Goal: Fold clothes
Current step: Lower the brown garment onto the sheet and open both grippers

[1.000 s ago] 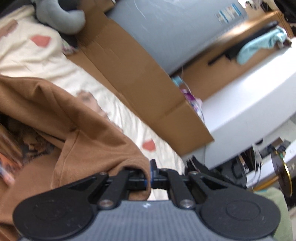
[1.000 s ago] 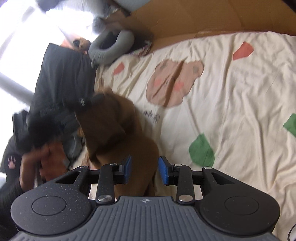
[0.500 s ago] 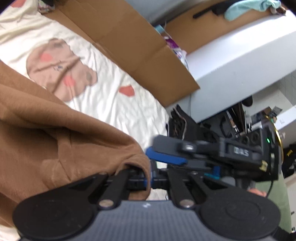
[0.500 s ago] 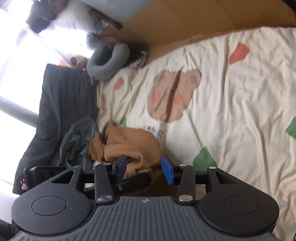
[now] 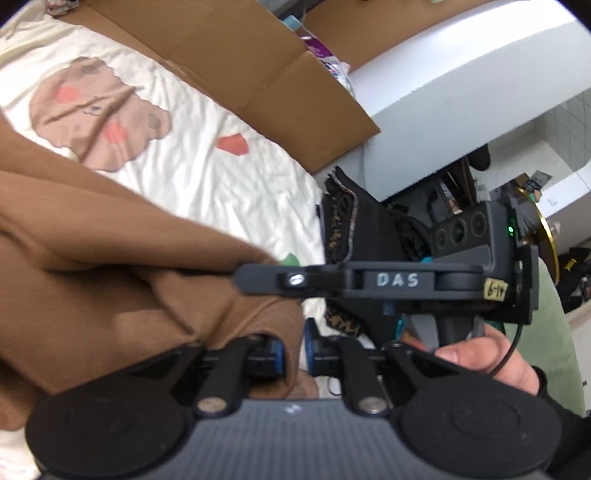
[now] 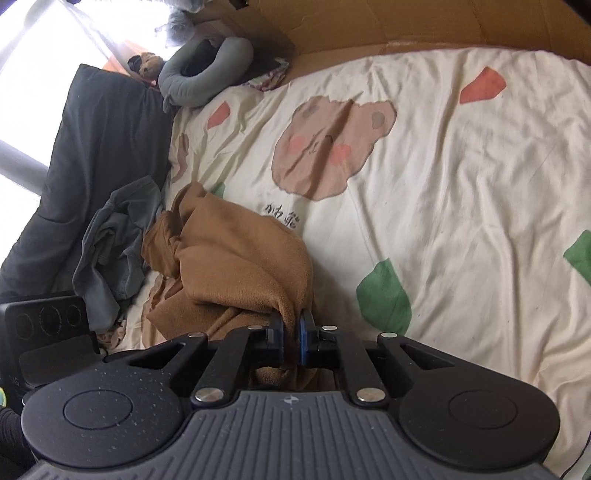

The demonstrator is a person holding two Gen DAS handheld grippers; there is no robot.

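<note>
Brown garment (image 6: pixel 236 258) heaped on the bed's cream duvet (image 6: pixel 461 206), just below the printed bear face (image 6: pixel 332 144) and touching a crumpled grey-green garment (image 6: pixel 114 251) on its left. Right claw (image 6: pixel 291 341) just closed, blue pads pinched on a fold at the near edge of the brown garment — cloth bulging out above and below the pads. Left claw (image 5: pixel 293 356) just been opening, blue pads now a narrow way apart, a hem of the same brown garment (image 5: pixel 110 280) hanging down between them; cannot tell whether the pads still touch the cloth, though a gap shows on the right side. In the left wrist view, right claw (image 5: pixel 255 278) seen side-on, crossing just above the left one, its black tip sunk into a raised fold of the brown cloth, a white "DAS" mark on its arm and a hand (image 5: pixel 491 358) wrapped round its handle below. Along the far edge of the bed, flattened cardboard (image 6: pixel 406 26); at the head end, a dark pillow (image 6: pixel 107 147) and a grey neck pillow (image 6: pixel 207 74), well apart from the brown garment. Red and green patches scattered over the duvet print — one green leaf (image 6: pixel 384 295) just right of the right claw's pads.
</note>
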